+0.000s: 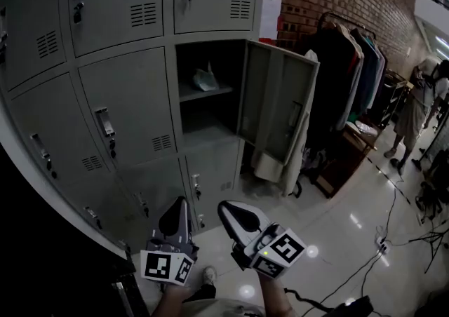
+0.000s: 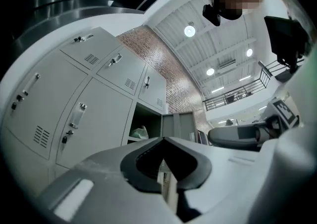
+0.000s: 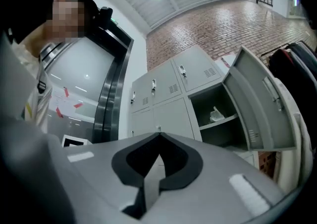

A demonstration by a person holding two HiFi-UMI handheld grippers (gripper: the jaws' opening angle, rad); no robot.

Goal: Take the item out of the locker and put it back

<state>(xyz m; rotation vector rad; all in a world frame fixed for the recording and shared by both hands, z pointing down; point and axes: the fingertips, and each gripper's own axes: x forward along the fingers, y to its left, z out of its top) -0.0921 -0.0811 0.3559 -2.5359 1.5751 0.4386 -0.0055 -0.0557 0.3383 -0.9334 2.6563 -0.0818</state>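
- Your left claw (image 1: 180, 201) sits at the lower middle of the head view, its two jaws closed tip to tip with nothing between them; its own view shows the tips (image 2: 163, 139) meeting in front of the locker
- Your right claw (image 1: 224, 205) is just beside it to the right, also fully closed and empty; in its own view the tips (image 3: 158, 133) come together with only bare locker fronts behind
- Both claws tilt a little upward and stay low, well apart from the open compartment (image 1: 210, 109) at the upper middle of the head view
- The locker door (image 1: 277, 109) stands swung out to the right, so the opening is clear to enter
- The item (image 1: 205, 79), a pale crumpled thing, lies on the shelf (image 1: 223, 89) inside that compartment, towards its upper part; you can also see it left of centre in the left gripper view (image 2: 140, 132) and at the right in the right gripper view (image 3: 216, 114)
- By the look of it you are at the approach: the item is not yet taken out
- The next move probably calls for lifting one claw up and forward to shelf level, spreading its jaws before it enters, then closing on the item
- Mind the door edge on the right side as you reach in
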